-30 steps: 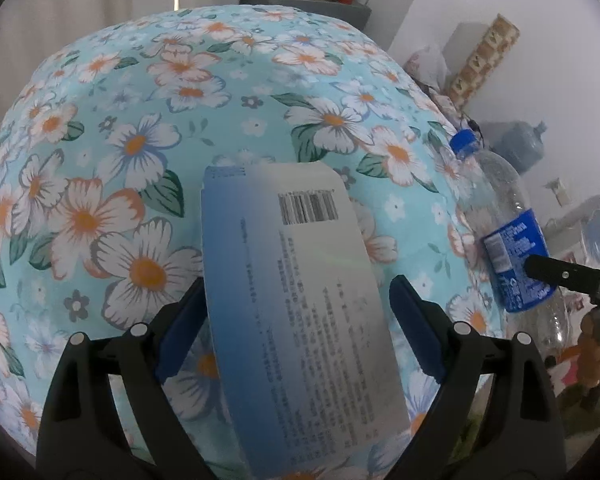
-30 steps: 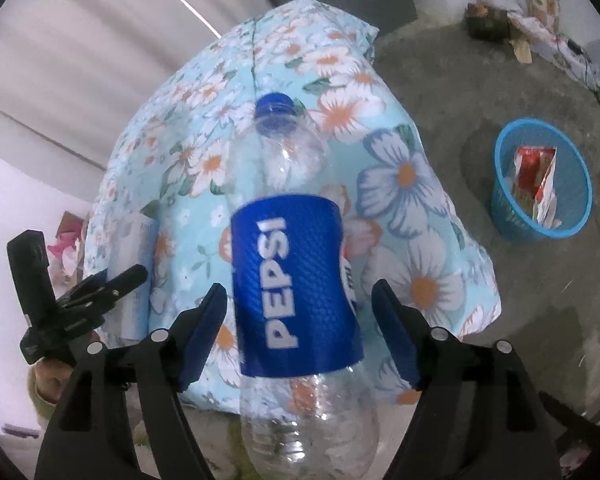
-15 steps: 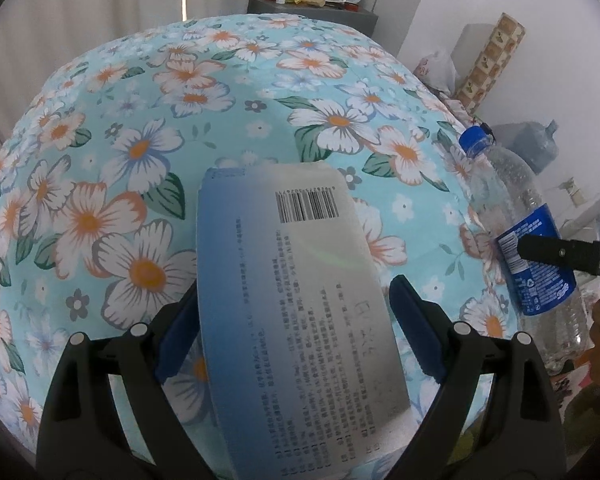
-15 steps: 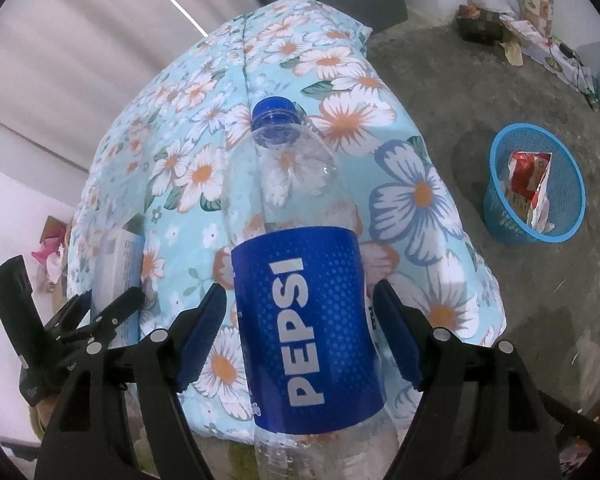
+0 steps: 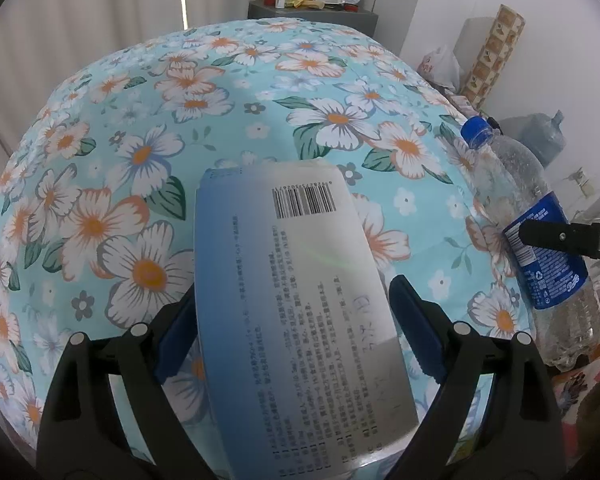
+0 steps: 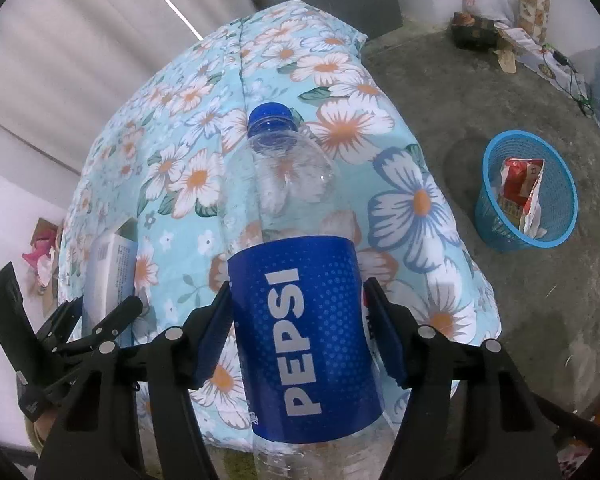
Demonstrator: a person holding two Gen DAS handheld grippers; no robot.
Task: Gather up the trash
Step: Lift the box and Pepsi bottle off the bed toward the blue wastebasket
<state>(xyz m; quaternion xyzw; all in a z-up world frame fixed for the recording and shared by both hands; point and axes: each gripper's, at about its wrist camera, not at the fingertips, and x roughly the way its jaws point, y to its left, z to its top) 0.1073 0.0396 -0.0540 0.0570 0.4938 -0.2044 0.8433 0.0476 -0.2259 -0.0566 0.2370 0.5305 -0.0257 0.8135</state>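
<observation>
The left gripper [image 5: 296, 332] pinches a printed carton [image 5: 300, 312], its lower end cut off; the right gripper's [image 6: 300, 332] fingers clamp the Pepsi bottle [image 6: 300, 280], base unseen.

My left claw [image 5: 296, 336], black arms with blue pads, grips a white-and-blue printed carton [image 5: 300, 308] between its fingers. My right claw [image 6: 300, 336] clamps a clear plastic Pepsi bottle [image 6: 300, 300] at its blue label, cap pointing away.
</observation>
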